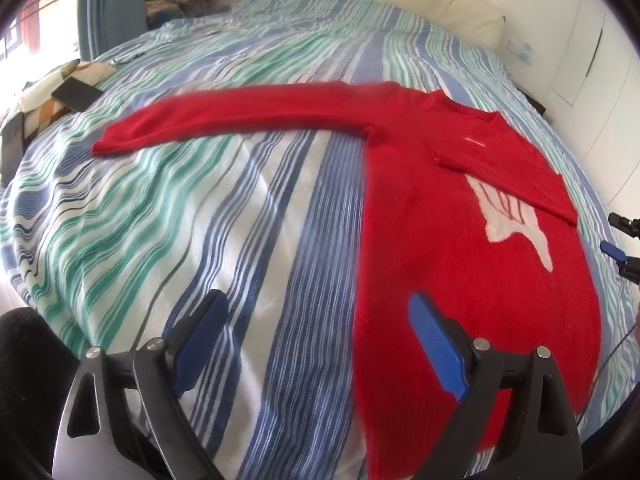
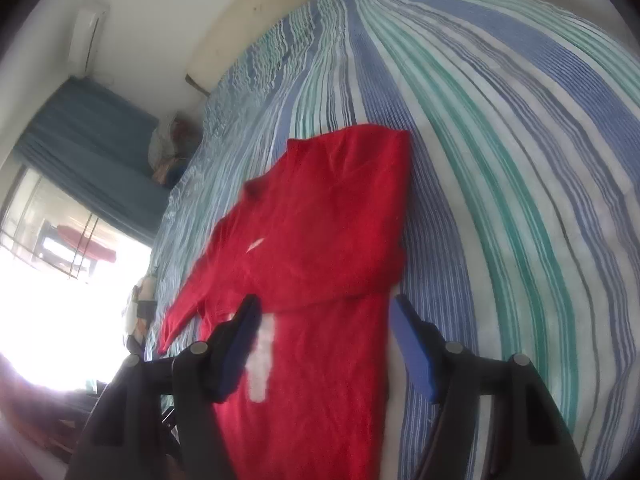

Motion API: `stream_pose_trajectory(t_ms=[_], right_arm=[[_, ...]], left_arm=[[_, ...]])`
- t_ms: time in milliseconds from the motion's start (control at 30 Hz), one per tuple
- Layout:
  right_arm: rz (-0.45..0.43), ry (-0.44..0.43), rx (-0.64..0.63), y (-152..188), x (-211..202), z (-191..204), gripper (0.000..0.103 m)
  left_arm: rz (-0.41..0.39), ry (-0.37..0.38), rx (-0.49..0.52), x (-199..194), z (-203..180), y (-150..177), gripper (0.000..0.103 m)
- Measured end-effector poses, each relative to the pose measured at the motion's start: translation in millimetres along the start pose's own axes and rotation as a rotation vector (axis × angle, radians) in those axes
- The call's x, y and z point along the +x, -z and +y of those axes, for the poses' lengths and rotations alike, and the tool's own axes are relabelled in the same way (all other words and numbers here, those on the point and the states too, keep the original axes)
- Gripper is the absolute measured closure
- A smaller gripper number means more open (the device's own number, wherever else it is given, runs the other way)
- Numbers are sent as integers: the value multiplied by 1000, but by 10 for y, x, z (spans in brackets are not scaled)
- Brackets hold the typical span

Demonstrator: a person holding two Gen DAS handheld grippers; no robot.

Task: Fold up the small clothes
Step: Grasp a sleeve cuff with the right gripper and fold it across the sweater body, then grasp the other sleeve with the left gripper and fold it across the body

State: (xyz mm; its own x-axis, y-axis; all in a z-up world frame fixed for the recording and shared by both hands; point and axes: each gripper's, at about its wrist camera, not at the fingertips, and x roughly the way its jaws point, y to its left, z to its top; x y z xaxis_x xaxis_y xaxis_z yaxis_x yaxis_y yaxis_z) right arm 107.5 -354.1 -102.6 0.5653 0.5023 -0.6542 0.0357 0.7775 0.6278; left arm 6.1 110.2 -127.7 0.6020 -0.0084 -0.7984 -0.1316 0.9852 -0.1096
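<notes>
Surface: striped bedspread (image 1: 248, 208) over a bed, cream headboard (image 1: 400, 4) at the far edge, blue curtain (image 1: 108, 4) at the far left corner.

Left wrist view, garment: your red sweater (image 1: 460, 248) lies flat at the bed's right side, hem toward the near edge. One sleeve is already folded across the chest; the other sleeve (image 1: 240, 116) stretches straight out toward the left edge.

Left wrist view, tool: your left gripper (image 1: 320, 344) is released, nothing between the fingers, straddling the sweater's left side seam near the hem.

Left wrist view, clutter: a dark phone (image 1: 76, 94) on a patterned cushion at the left edge.

Right wrist view, garment: the folded sleeve crosses the sweater (image 2: 320, 240) above a white motif (image 2: 262, 360).

Right wrist view, tool: your right gripper (image 2: 324, 344) stands released over the sweater's right edge, holding nothing.

Step in hand, judged: folding in the outstretched sleeve. Pinch it near the cuff, carry it low and flat across the chest, keep the shoulder line straight.

View difference: only the left view shows the outstretched sleeve in full; only the right view shows the bright window (image 2: 60, 280) and wall unit (image 2: 86, 36).
</notes>
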Motion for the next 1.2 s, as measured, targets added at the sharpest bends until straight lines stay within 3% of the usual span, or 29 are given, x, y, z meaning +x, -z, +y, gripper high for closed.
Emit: stream_pose_trajectory(t_ms=[67, 167, 400, 500, 700, 1200], right_arm=[[-3, 68, -59, 271, 12, 28, 36], [-50, 257, -173, 684, -13, 45, 36], [-240, 420, -258, 1254, -568, 162, 35], [-246, 481, -241, 1333, -634, 101, 30], [-238, 510, -168, 1319, -598, -59, 30], [-216, 535, -245, 1449, -476, 76, 30]], left_arm=[[-7, -15, 25, -13, -16, 10, 10], [-3, -8, 23, -12, 2, 19, 10], [3, 13, 3, 7, 12, -3, 10], [4, 16, 6, -6, 3, 4, 10], [-1, 18, -6, -37, 36, 0, 10], [38, 32, -39, 23, 106, -4, 10]])
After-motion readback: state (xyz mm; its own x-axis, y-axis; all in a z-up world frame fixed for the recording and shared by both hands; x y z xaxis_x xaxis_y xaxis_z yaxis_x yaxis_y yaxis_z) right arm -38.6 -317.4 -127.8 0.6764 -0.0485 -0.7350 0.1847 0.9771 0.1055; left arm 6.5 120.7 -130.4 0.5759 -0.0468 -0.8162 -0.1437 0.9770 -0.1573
